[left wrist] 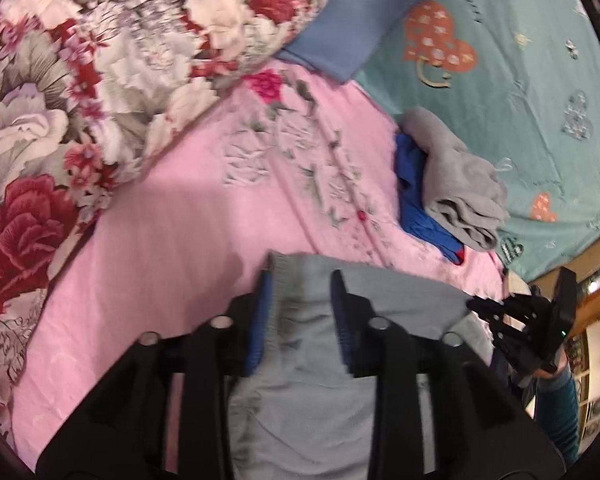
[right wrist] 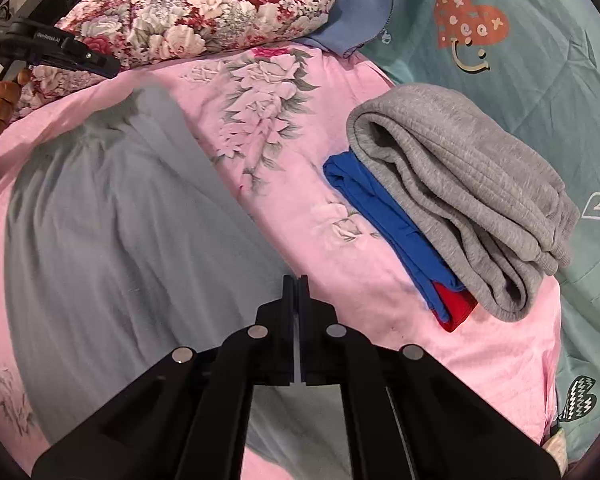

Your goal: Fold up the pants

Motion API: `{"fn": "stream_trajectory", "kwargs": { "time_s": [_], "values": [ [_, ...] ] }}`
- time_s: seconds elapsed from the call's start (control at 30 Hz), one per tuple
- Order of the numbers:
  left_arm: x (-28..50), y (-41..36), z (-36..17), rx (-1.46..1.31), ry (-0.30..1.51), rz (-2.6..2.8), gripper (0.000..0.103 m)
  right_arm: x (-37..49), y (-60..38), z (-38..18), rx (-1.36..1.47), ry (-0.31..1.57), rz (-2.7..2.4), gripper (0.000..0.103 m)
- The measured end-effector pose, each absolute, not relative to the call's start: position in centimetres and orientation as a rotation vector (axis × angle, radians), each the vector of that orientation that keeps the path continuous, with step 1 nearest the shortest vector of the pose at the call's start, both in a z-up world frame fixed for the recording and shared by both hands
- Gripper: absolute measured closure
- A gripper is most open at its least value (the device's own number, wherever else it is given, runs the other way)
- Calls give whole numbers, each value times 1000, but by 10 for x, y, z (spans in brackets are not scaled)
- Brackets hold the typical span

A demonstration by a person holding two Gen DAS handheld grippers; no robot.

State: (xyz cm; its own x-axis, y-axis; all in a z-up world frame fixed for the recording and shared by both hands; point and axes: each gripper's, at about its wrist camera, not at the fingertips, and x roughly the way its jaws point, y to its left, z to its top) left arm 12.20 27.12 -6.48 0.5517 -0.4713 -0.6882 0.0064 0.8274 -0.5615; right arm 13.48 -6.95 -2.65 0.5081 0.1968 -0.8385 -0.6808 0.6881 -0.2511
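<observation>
A bed fills both wrist views, seen from above the grippers. At the far left lies a bulky floral quilt (left wrist: 80,92) in red, white and grey roses, resting on a pink bedsheet (left wrist: 160,240) printed with pale flowers. Spread flat on that sheet are the pale grey pants (right wrist: 112,232), lying toward the left and near side of the bed, directly beneath both grippers. The left gripper (left wrist: 302,276) hovers over one edge of the pants with its jaws moderately apart; grey fabric shows between and below the fingers, and whether they touch the cloth cannot be told. The right gripper (right wrist: 296,280) sits at the other edge of the pants with its jaws pressed almost together, only a thin slit between them; whether any fabric is pinched there cannot be told. Further right, on the pink sheet, is a stack of folded clothes: a thick grey sweatpants bundle (right wrist: 464,200) on top of a blue garment (right wrist: 384,216) with a red piece (right wrist: 454,306) peeking out beneath. At the far right lies a teal blanket (right wrist: 540,80) printed with hearts.
</observation>
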Motion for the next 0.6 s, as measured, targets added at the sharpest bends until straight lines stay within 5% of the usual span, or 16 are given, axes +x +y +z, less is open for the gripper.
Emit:
{"fn": "stream_trajectory", "kwargs": {
  "time_s": [0.07,0.1,0.5,0.53,0.6],
  "values": [
    [130,272,-69,-540,955,-280,31,136,-70,-29,-627,889,566,102],
    [135,271,-70,-525,956,-267,29,138,-70,-30,-626,892,563,102],
    [176,235,-108,-556,1165,-414,29,135,-75,-32,-639,891,554,102],
    [177,233,-107,-551,1170,-408,31,135,-74,-32,-636,888,551,102],
    [178,230,-107,-541,1175,-405,51,136,-74,-31,-623,884,550,102]
  ]
}}
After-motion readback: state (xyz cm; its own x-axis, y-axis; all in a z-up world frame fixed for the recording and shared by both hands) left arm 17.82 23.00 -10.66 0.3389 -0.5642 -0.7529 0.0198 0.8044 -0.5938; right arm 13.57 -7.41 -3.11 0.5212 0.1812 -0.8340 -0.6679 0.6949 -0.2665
